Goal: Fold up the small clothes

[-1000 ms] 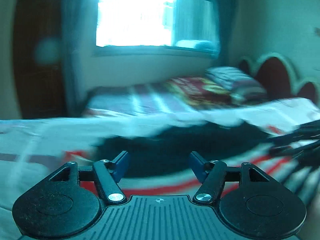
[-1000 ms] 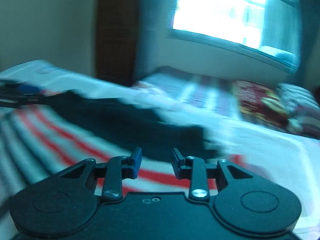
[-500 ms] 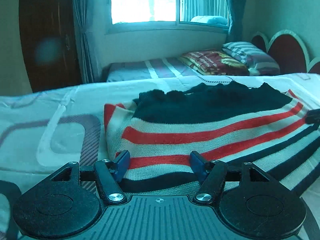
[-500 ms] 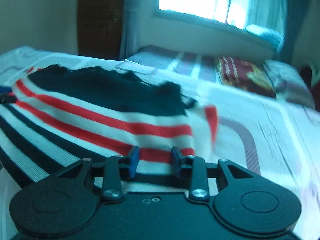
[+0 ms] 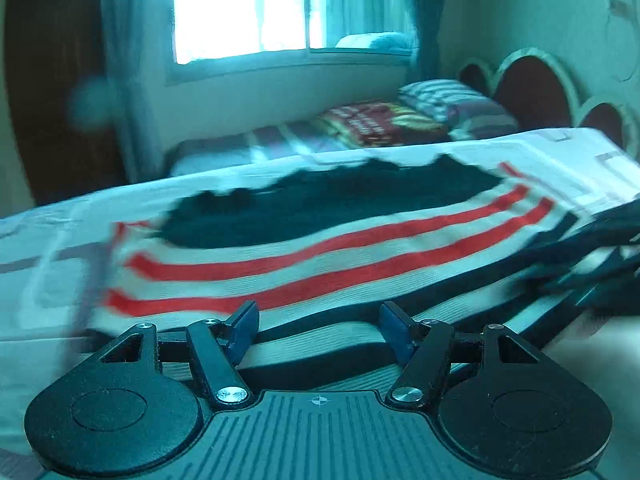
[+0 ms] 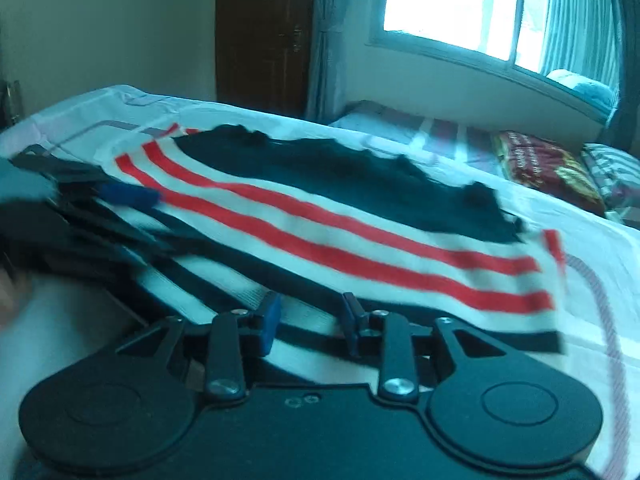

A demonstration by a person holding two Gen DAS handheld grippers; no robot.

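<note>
Under a bright window (image 5: 240,8), a striped garment (image 5: 320,248) covers the bedsheet (image 5: 40,240).

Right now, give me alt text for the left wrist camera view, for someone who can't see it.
A striped sweater, red, white and dark, lies spread on a bed, with the open left gripper just above its near edge, holding nothing. The right gripper shows blurred at the right edge. Behind are a bright window and a second bed with pillows.

no legible text, red blanket (image 5: 376,124) lettering blurred
</note>
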